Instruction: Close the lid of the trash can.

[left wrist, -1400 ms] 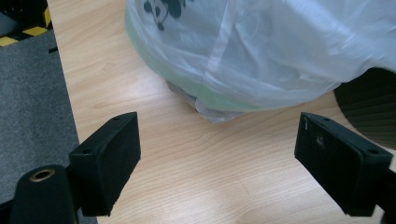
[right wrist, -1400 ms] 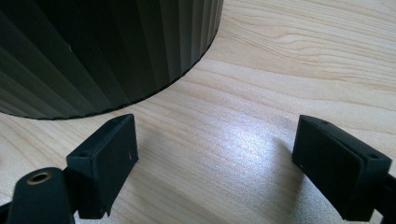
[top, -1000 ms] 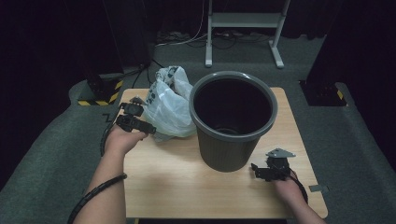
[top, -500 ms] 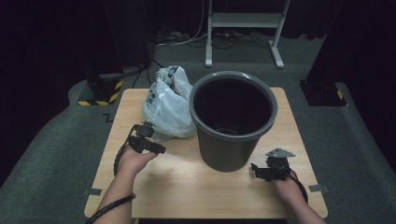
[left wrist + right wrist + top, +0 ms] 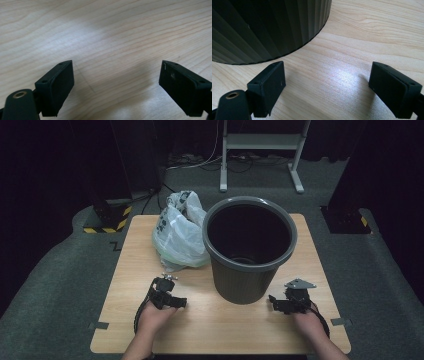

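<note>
A dark grey ribbed bin stands upright in the middle of the wooden table, its inside dark. A crumpled white plastic bag lies against the bin's left side. My left gripper rests low on the table in front of the bag, jaws wide open over bare wood, holding nothing. My right gripper sits at the bin's front right, open and holding nothing. The bin's ribbed base curves just ahead of its jaws.
Grey carpet surrounds the table. A white metal stand is behind it, and dark posts with yellow-black striped bases stand at the left and right. Cables trail on the floor at the back.
My left gripper has pulled back from the bag toward the table's front edge and now lies low on the wood. The right gripper has stayed put.
</note>
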Motion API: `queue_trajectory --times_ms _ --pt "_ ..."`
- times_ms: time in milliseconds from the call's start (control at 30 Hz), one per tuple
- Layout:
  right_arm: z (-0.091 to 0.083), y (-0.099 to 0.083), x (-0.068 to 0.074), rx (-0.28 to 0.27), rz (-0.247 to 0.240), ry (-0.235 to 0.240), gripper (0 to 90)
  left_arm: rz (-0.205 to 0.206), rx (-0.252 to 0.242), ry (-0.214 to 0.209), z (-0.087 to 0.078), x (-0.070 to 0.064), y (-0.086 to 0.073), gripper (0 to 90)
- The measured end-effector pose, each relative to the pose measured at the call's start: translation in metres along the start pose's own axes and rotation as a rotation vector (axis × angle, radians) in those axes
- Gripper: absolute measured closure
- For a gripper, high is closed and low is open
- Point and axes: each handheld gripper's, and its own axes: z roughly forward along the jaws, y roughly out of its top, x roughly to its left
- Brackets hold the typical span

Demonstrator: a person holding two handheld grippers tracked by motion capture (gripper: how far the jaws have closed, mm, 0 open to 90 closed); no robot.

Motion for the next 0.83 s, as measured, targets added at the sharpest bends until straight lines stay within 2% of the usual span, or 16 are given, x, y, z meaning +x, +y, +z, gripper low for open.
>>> queue_trajectory --times_ms 67,100,200,300,433,567,833 --pt "0.000 0.000 0.000 0.000 0.001 -0.002 13.6 0.015 -0.035 0.023 0.002 -0.002 -0.007 11.3" --pt "0.000 0.000 0.001 0.000 0.002 -0.003 13.6 0.036 -0.032 0.039 0.002 -0.004 -0.008 11.7" --pt "0.000 0.000 0.001 0.000 0.002 -0.003 13.7 0.039 -0.067 0.040 0.004 -0.005 -0.012 9.0" --pt "0.000 0.000 0.002 0.000 0.003 -0.003 13.8 0.029 -0.166 0.042 0.008 -0.004 -0.022 3.8" --pt "0.000 0.000 0.002 0.000 0.001 -0.003 13.8 0.043 -0.277 0.037 0.017 -0.002 -0.027 0.0" --pt "0.000 0.000 0.002 0.000 0.000 -0.003 13.7 0.032 -0.281 0.041 0.019 -0.003 -0.023 0.2" --pt "0.000 0.000 0.002 0.001 0.002 -0.003 13.5 0.050 -0.278 0.028 0.020 -0.004 -0.021 0.2"
